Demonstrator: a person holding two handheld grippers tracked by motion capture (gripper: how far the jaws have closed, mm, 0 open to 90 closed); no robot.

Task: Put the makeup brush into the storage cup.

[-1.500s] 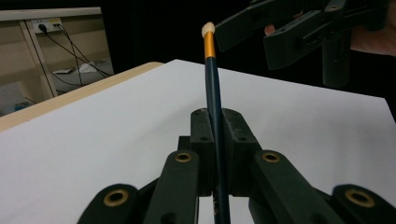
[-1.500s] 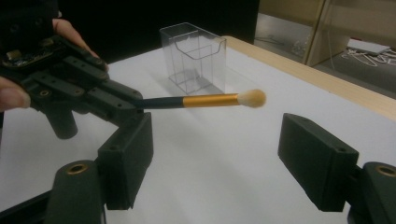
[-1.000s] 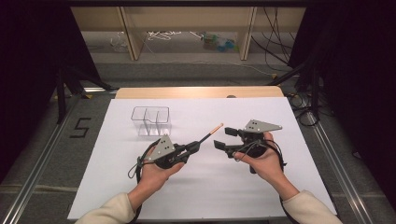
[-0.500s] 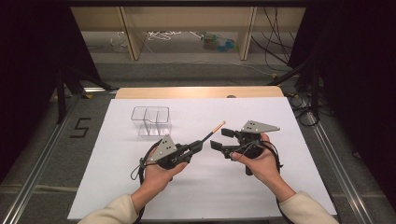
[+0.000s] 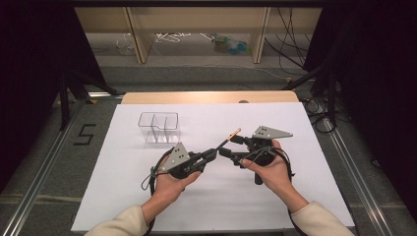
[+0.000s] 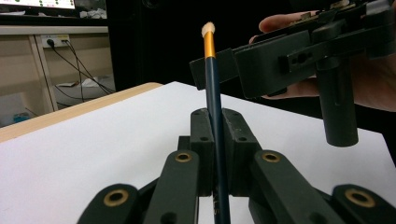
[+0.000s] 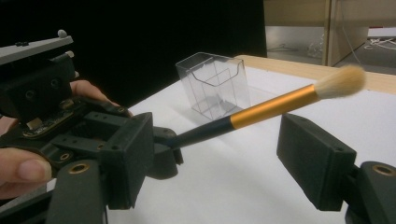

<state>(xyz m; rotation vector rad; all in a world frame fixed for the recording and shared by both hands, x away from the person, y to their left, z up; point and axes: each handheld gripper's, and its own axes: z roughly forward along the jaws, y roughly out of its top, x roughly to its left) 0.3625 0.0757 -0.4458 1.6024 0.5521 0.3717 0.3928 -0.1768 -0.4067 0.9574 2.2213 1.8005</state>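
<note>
Left gripper view looks straight along the left gripper (image 6: 215,140), whose two black jaws are pressed together on the dark blue lower handle of a slim make-up brush with a gold metal ferrule and a pale soft bristle tip (image 6: 211,74). The brush rises from that grip towards the right gripper (image 7: 219,154), whose jaws stand wide apart, one either side of the gold ferrule and neither touching it. From the high view, both grippers hang just above the white paper-covered table (image 5: 314,196), with the brush (image 5: 227,137) slanting up between them.

Judging by its build, the brush is light and stiff along the handle, so it should need little force. The lacquered handle and smooth ferrule look slippery, though, and could twist or slide in flat pads. The bristles are soft and would splay or crush if pinched. The best place for the right gripper to take hold looks like the ferrule or the handle just below it, well short of the tip.

Farther off, a clear plastic holder with open compartments (image 5: 158,127) stands upright on the table, well apart from both hands.
</note>
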